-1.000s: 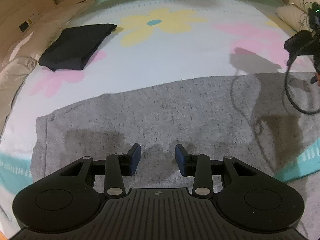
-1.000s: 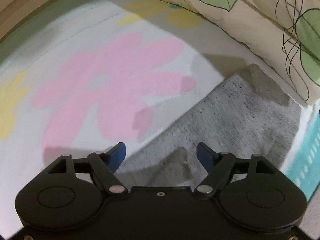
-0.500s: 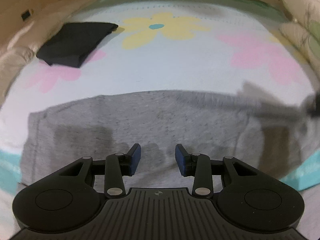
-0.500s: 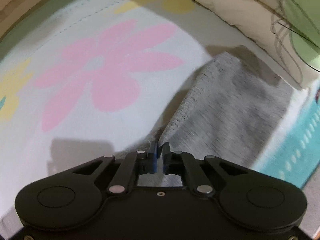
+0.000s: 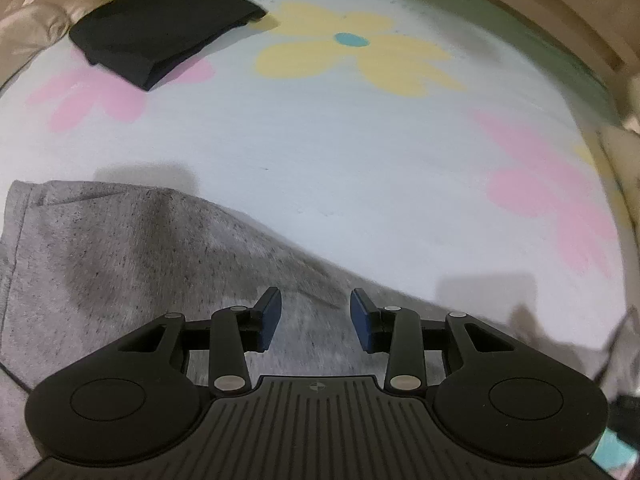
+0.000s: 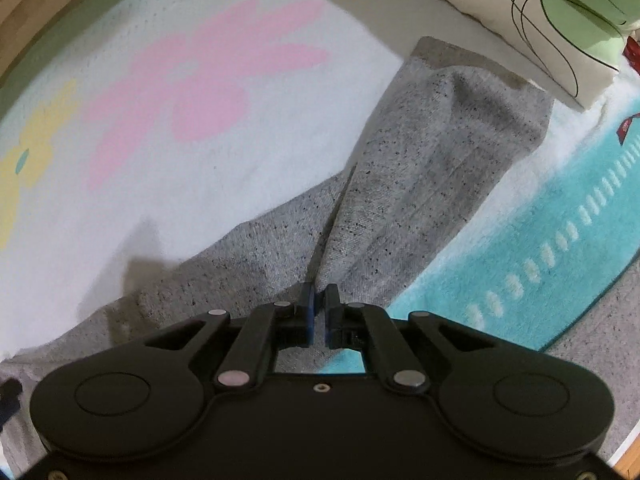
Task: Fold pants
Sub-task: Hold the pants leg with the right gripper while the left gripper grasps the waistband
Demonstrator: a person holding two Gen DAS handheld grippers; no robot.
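Observation:
Grey speckled pants (image 5: 120,264) lie on a white flowered bedspread (image 5: 340,152). In the left wrist view my left gripper (image 5: 316,308) is open and empty, its blue pads just above the grey cloth. In the right wrist view my right gripper (image 6: 319,304) is shut on a pinched edge of the pants (image 6: 420,168). The cloth is lifted from there and stretches away in a taut fold toward the pillow. The rest of the pants runs off to the lower left.
A folded black garment (image 5: 160,28) lies at the far left of the bedspread. A cream pillow with green leaf print (image 6: 540,12) lies at the far right. A turquoise band (image 6: 560,216) of the cover runs along the right side.
My right gripper closed on the pants edge and lifted it, pulling the cloth into a raised fold. The left gripper stayed open and its view swung left; the grey cloth now slopes across it.

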